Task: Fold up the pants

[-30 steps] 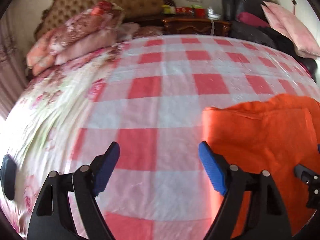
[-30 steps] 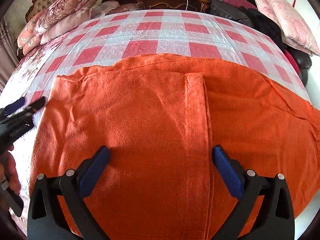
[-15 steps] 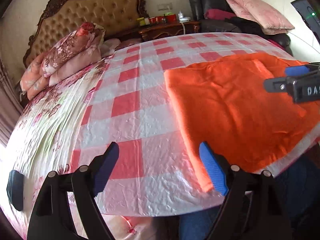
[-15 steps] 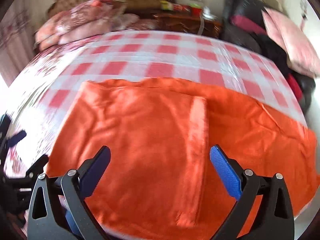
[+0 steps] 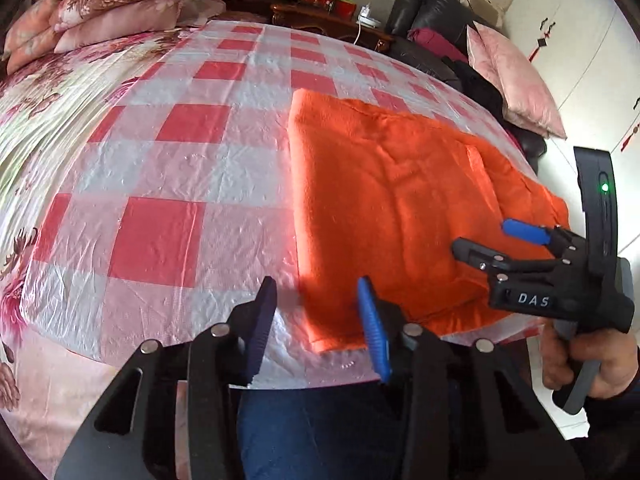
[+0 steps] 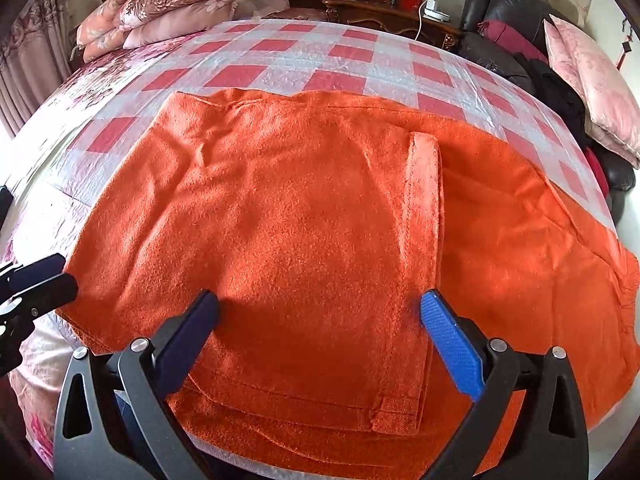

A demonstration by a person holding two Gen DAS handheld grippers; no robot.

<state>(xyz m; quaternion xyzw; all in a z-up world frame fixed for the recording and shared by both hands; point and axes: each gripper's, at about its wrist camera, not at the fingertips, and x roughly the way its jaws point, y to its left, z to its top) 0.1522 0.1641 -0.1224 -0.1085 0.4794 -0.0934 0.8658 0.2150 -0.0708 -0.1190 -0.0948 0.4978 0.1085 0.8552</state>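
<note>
The left tongs (image 5: 316, 320) hang just off the near edge of the bed, released, nothing between their blue pads, right by the near left corner of the orange pants (image 5: 400, 208). The right tongs (image 6: 320, 336) hover over the pants, spread wide and gripping nothing. The pants lie folded flat on the red-and-white checked sheet (image 6: 280, 56), near the bed's front edge. Flowered pillows (image 6: 168, 12) are piled by the headboard, and a dark nightstand (image 6: 392, 12) stands beyond.

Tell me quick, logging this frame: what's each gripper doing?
Left gripper: open, empty, near the orange pants' corner.
Right gripper: open, empty, over the pants.
</note>
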